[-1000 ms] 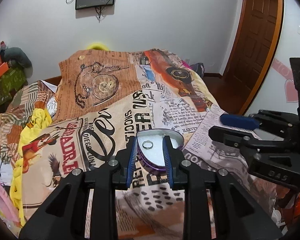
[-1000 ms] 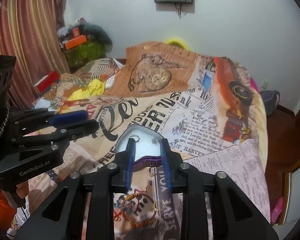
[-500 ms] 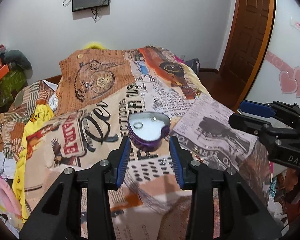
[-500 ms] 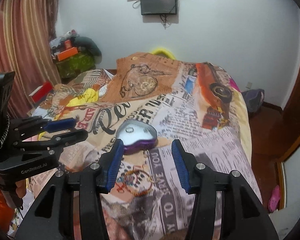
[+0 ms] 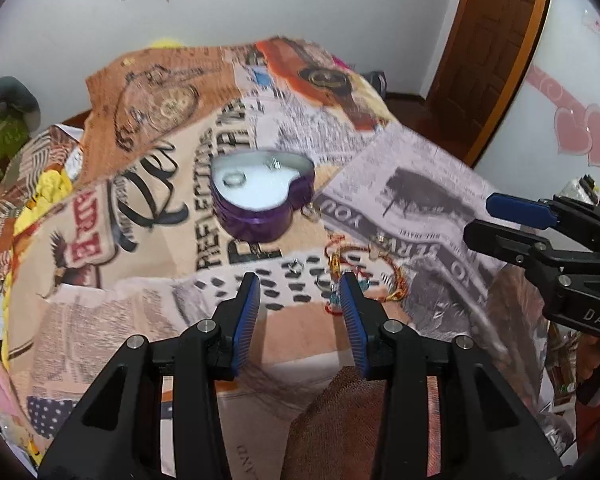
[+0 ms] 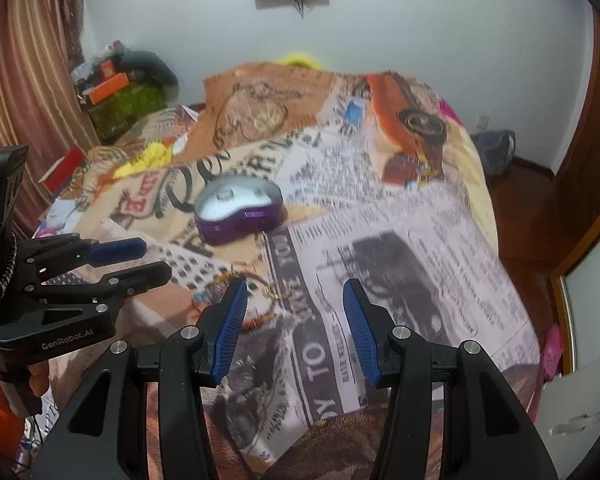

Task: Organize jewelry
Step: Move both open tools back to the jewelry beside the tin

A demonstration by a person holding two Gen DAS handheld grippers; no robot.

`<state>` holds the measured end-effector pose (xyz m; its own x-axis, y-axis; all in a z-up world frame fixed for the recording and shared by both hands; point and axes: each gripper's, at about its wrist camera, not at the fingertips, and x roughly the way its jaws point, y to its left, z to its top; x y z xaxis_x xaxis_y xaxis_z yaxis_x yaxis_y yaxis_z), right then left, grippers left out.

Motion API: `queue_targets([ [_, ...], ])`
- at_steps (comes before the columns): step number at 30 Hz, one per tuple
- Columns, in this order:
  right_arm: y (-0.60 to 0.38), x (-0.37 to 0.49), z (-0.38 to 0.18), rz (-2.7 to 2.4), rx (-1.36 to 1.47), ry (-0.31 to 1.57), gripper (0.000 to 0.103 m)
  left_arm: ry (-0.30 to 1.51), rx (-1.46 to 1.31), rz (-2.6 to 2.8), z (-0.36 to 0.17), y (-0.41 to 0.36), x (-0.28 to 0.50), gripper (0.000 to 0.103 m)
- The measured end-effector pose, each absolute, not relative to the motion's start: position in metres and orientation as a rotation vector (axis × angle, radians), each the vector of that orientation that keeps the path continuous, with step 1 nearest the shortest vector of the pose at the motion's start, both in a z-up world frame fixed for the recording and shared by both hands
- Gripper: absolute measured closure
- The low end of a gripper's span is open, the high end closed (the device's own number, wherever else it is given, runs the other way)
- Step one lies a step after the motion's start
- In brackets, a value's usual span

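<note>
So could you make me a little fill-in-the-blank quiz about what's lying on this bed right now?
1. The purple box on the bedspread is shaped like a ____.
2. Inside its white lining lies a silver ____.
3. The red and gold bracelet lies ____ the box, on the bedspread.
4. The left gripper and the right gripper both hold ____.

Missing words: heart; ring; outside; nothing
</note>
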<state>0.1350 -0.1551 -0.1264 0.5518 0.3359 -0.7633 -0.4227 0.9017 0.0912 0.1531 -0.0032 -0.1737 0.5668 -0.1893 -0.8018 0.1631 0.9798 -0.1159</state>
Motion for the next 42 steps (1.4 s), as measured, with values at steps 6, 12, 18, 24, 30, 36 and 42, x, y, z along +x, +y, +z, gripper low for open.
queue_targets([
  [6, -0.158, 0.145, -0.147, 0.454, -0.091, 0.948, 0.057, 1.005, -0.037, -0.237, -0.197, -0.009, 0.161, 0.063],
  [12, -0.153, 0.154, -0.159, 0.471, -0.080, 0.985, 0.057, 1.002, -0.034, -0.287, -0.200, -0.016, 0.167, 0.063],
  [18, -0.153, 0.160, -0.164, 0.478, -0.083, 0.992, 0.057, 0.994, -0.024, -0.345, -0.202, -0.024, 0.173, 0.067],
  [24, -0.154, 0.163, -0.166, 0.478, -0.068, 0.998, 0.057, 0.989, -0.016, -0.364, -0.204, -0.030, 0.177, 0.095],
  [30, -0.153, 0.164, -0.167, 0.478, -0.068, 1.003, 0.057, 0.973, -0.041, -0.347, -0.201, -0.024, 0.175, 0.103],
  [36, -0.154, 0.166, -0.166, 0.482, -0.061, 1.007, 0.057, 0.929, -0.065, -0.310, -0.187, -0.010, 0.170, 0.103],
  [42, -0.150, 0.172, -0.166, 0.482, -0.054, 1.010, 0.057, 0.945, -0.072, -0.236, -0.186, 0.013, 0.177, 0.102],
])
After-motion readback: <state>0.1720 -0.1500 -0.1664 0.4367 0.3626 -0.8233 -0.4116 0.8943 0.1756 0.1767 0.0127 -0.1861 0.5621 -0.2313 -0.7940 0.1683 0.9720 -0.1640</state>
